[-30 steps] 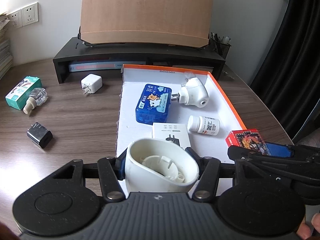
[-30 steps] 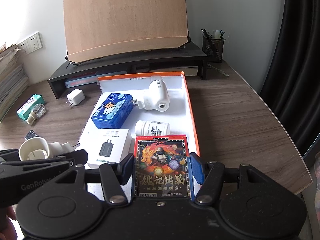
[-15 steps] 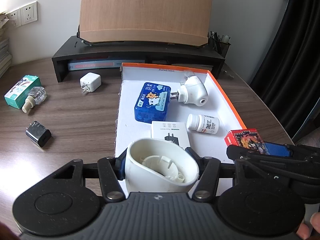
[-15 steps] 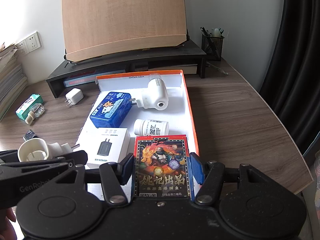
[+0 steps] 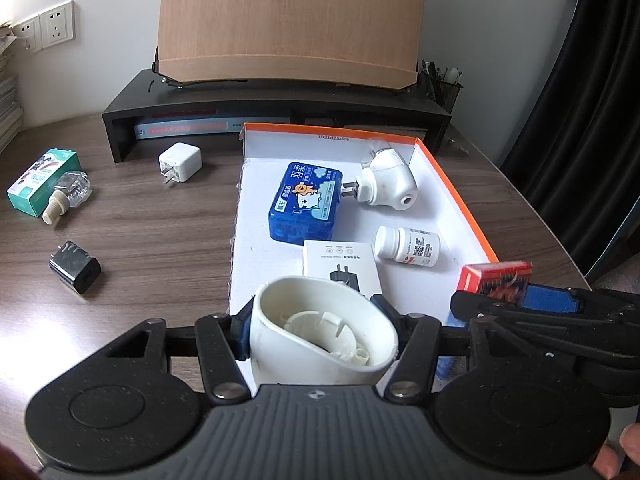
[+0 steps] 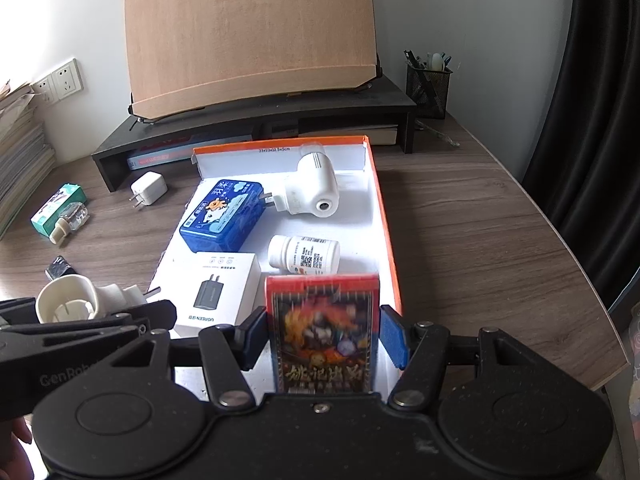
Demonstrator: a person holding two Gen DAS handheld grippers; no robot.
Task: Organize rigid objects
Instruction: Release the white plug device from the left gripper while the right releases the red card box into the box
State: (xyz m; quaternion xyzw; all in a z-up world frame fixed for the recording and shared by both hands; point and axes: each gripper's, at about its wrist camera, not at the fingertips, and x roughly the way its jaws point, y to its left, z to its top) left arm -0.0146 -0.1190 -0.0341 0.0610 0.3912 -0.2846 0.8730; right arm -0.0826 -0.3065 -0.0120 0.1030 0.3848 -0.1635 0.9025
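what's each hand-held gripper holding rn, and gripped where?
Left hand-held gripper: white plug-in device, pads on its round body's two sides, open end toward the camera. Right hand-held gripper: red card box, pads at its long side edges.

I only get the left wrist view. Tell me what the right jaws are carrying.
Observer: A red card box, its fiery printed face turned to the camera, clamped in the right gripper.
Operator: Say where it hangs.
Observer: It appears to be over the near right end of the tray, with the pill bottle just beyond it.
Operator: Report the far end of my white housing.
Observer: The white housing ends in metal plug prongs, which point toward the white charger box.
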